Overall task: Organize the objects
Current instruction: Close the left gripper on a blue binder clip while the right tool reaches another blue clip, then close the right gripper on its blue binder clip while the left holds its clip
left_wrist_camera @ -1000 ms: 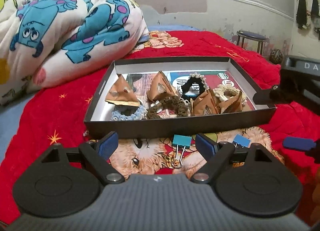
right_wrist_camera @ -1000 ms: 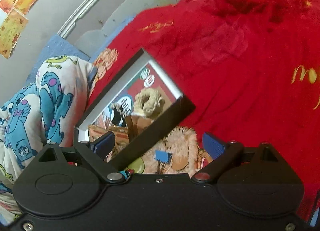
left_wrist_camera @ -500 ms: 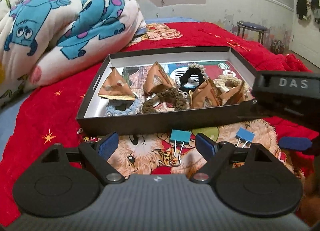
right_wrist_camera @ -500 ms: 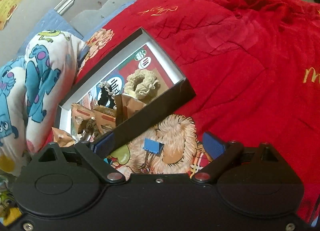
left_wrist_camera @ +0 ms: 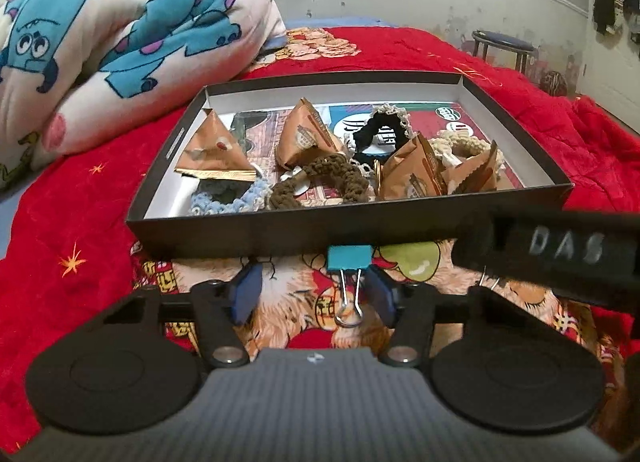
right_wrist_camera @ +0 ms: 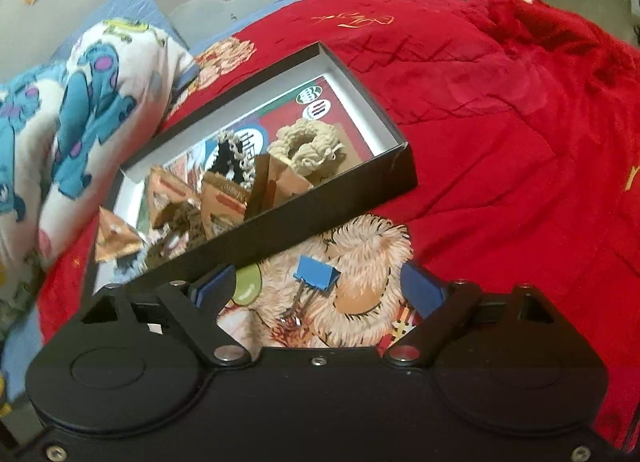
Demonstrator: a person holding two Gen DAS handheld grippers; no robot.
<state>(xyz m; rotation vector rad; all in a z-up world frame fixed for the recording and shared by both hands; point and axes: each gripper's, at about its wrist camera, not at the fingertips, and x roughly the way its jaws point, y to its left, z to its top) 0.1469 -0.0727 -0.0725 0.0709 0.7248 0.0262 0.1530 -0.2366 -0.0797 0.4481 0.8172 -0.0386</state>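
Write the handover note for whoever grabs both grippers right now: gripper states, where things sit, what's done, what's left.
Left gripper: jaws have just been closing around the teal binder clip, its wire handles between the pads, not yet pinched.
Right gripper: open, jaws have just been narrowing over the blue binder clip, not gripped.
Both clips lie on the red blanket just outside the black box.
Done: scrunchies and brown packets are in the box.
Left: probably grip both clips and put them in.

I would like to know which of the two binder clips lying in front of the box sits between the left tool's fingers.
The teal binder clip, lying against the box wall; the darker blue binder clip lies before the right tool.
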